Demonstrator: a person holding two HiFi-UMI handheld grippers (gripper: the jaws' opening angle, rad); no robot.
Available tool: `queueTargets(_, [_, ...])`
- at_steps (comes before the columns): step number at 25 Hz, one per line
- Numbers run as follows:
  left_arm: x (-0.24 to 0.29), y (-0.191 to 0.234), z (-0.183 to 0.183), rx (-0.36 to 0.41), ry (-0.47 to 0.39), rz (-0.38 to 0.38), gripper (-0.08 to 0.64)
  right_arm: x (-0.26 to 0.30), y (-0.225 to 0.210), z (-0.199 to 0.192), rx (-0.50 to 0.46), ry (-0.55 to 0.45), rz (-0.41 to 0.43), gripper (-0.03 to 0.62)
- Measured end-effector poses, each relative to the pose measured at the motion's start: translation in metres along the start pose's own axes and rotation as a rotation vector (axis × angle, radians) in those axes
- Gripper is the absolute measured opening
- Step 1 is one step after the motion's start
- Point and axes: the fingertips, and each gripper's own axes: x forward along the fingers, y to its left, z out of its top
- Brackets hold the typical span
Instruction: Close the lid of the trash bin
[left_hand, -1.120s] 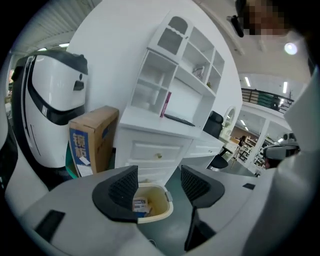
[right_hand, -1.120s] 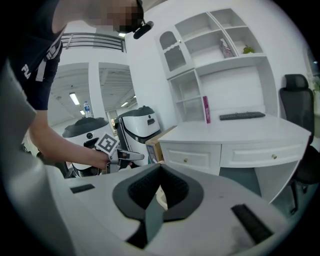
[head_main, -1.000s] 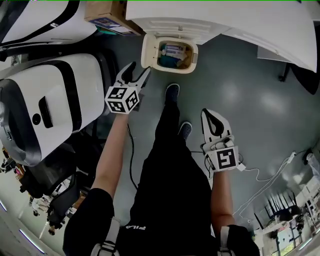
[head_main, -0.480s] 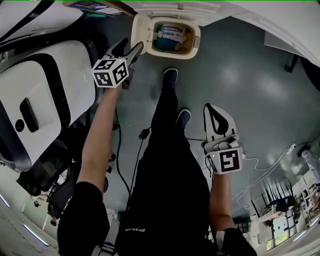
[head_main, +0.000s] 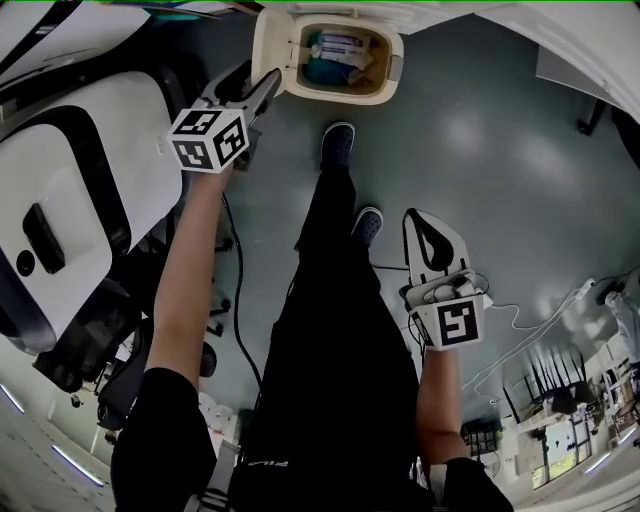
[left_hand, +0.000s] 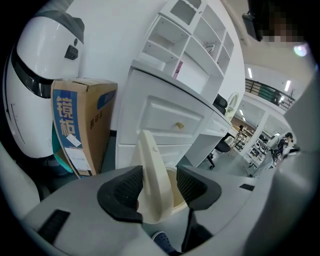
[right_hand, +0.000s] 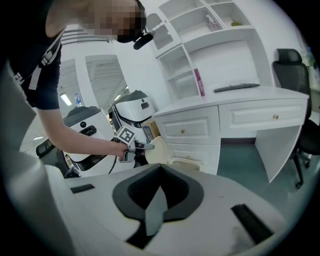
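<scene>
1. On the floor (head_main: 480, 150), against the front of the white desk (left_hand: 170, 120) and near a cardboard box (left_hand: 80, 125): the trash bin (head_main: 345, 97), open, rubbish visible inside, with the lid (left_hand: 152, 165) tipped up almost upright.
2. Step in hand, by the look of it: taking hold of the lid. Left gripper (left_hand: 159, 186) set edge-on over the lid's raised edge, jaws fairly wide and closing, lid between them. Seems to touch one pad, with a sliver of gap at the other, so not yet clamped.
3. Right gripper (right_hand: 159, 170) held low beside the person's leg, well apart from the bin, jaws fully together on nothing.
4. Nothing of the closing itself done yet: lid up, bin mouth uncovered.
5. Next, probably: finish the pinch, or simply lean on the lid's outer face, then swing it over about its hinge and down onto the rim. Calls for following that arc rather than pushing straight down, and for letting go before the jaws get caught between lid and rim.
</scene>
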Motion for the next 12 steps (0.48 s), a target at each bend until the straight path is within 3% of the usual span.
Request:
queueTargets(3, [0.003,-0.001,0.0,0.015,-0.013,0.013,0.17,0.001,-0.005,-0.008,0.01,-0.005,-0.012,0.005])
queueTargets(12, [0.02,-0.033,-0.004,0.081,-0.035,0.016,0.178,0.007,-0.005,-0.031,0.033,0.026,-0.016,0.005])
